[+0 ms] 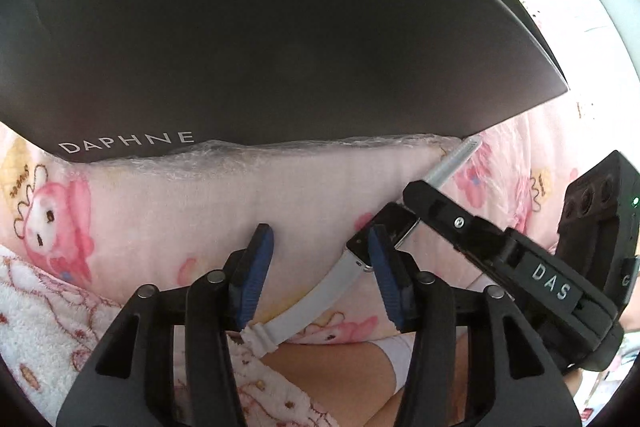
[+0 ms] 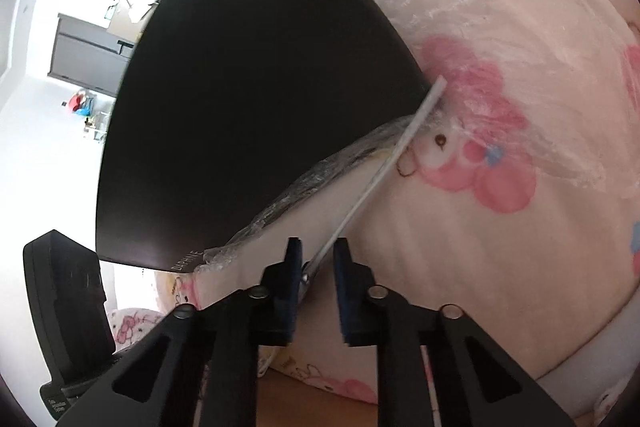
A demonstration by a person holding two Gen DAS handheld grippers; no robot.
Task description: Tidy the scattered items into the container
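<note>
The right gripper [image 2: 316, 267] pinches a thin white stick [image 2: 404, 147] whose tip reaches the dark DAPHNE box [image 1: 240, 39] on the pink bedding [image 2: 520, 207]. The left gripper [image 1: 316, 267] stands open over a white-strapped watch [image 1: 340, 279].

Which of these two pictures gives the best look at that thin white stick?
The right wrist view: the thin white stick shows nearly full length, running from between the right tongs up to the dark box. The left wrist view shows only its far end poking past the right tongs.
</note>
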